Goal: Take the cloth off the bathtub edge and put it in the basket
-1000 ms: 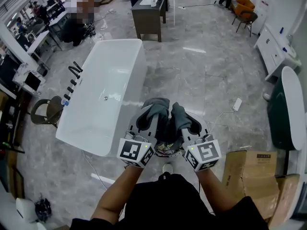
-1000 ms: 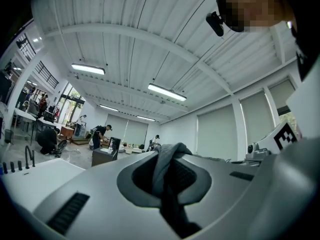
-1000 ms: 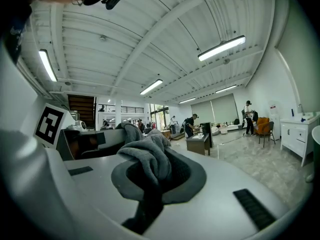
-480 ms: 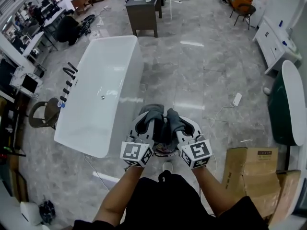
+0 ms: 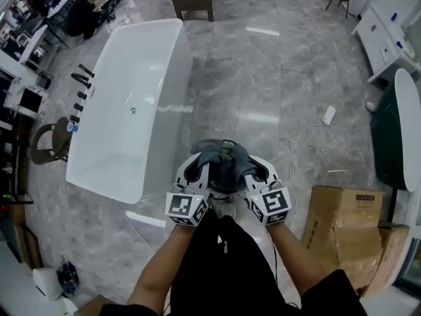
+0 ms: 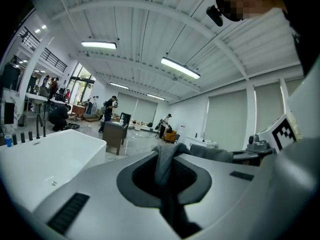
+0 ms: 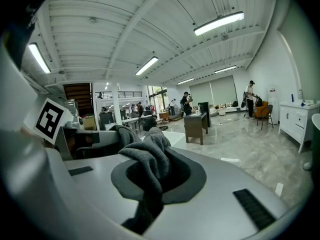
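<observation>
Currently, the grey, soft fabric cloth (image 5: 220, 155) is off the white oval free-standing bathtub (image 5: 135, 64) and held up between 2 tools in front of the person's dark-clothed body. Left tool (image 5: 197, 168): jaws together, clamped on 1 fold of the cloth; in the left gripper view a grey strip runs up out of the dark pad gap and drapes over toward the other tool. Right tool (image 5: 252, 168): jaws together too, pinching a thicker bunched fold that humps up above the pads. Both tools side by side, near each other, marker cubes toward the person, cloth bridging them in a crumpled mound. Bathtub lies to the left in the head view, apart from the cloth. Grey marble-pattern tiled floor (image 5: 276, 58) below. Brown cardboard boxes (image 5: 342, 226) lower right.
</observation>
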Action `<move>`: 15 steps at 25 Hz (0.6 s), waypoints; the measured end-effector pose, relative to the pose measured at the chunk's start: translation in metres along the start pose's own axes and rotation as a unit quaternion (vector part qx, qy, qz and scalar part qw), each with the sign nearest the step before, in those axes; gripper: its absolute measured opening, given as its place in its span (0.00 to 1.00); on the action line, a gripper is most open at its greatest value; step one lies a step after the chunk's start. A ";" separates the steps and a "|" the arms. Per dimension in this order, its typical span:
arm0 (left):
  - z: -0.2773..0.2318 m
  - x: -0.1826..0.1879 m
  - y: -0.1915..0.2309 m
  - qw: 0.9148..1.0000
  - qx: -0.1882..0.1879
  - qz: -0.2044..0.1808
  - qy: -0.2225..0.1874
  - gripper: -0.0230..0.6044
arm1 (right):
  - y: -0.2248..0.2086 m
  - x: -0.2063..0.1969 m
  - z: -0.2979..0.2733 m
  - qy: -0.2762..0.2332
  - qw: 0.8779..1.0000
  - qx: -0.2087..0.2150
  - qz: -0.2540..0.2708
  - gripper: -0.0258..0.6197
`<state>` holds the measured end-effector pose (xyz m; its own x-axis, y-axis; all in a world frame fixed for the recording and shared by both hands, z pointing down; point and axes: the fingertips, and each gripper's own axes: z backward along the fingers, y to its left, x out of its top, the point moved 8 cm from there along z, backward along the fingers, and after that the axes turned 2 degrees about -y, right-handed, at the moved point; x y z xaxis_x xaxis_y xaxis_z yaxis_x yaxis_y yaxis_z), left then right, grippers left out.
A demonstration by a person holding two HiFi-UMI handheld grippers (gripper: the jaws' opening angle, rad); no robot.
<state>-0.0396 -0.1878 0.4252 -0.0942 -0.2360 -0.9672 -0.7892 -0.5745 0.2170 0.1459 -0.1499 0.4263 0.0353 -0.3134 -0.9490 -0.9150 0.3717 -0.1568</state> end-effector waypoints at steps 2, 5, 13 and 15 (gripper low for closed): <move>-0.007 -0.020 0.014 1.000 -0.001 0.011 0.007 0.09 | -0.007 -0.019 -0.014 0.003 1.000 -0.007 -0.001 0.10; -0.013 -0.052 0.036 0.999 0.001 0.049 0.011 0.09 | -0.016 -0.050 -0.033 0.015 1.000 -0.021 -0.018 0.10; -0.027 -0.160 0.076 0.994 0.021 0.079 0.068 0.09 | -0.034 -0.142 -0.061 0.045 0.994 -0.074 -0.069 0.10; -0.034 -0.185 0.084 0.992 0.023 0.089 0.085 0.09 | -0.037 -0.170 -0.070 0.056 0.993 -0.074 -0.067 0.10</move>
<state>-0.0675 -0.2184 0.6271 -0.1345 -0.4620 -0.8766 -0.7961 -0.4763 0.3732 0.1455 -0.1718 0.6127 0.1232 -0.4498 -0.8846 -0.9543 0.1909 -0.2300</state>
